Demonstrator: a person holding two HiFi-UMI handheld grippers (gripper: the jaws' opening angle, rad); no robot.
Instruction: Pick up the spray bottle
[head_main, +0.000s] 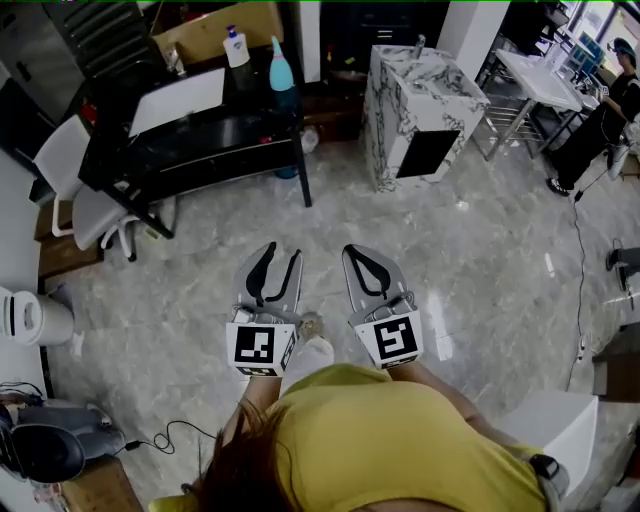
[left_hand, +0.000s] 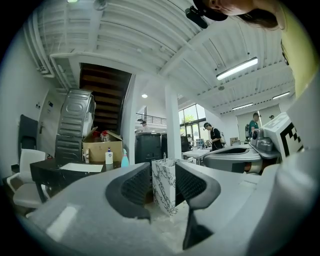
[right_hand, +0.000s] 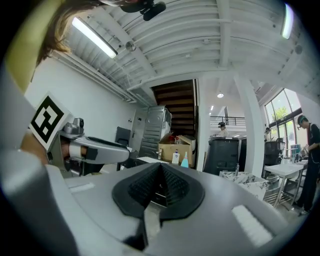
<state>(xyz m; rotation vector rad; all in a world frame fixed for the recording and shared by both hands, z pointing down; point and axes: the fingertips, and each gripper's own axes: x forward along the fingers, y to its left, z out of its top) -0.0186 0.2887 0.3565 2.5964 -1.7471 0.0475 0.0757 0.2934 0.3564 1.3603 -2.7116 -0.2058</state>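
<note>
The spray bottle is teal and stands on the far right of a black table, well ahead of both grippers. It also shows small and distant in the left gripper view and the right gripper view. My left gripper is held over the floor in front of the person. Its jaws stand apart with nothing between them. My right gripper hovers beside it with its pads together and nothing held. Both point level toward the table.
A white bottle with a blue cap and a white sheet share the table, with a cardboard box behind. A marble block stands to the right, a white chair to the left. A person stands far right.
</note>
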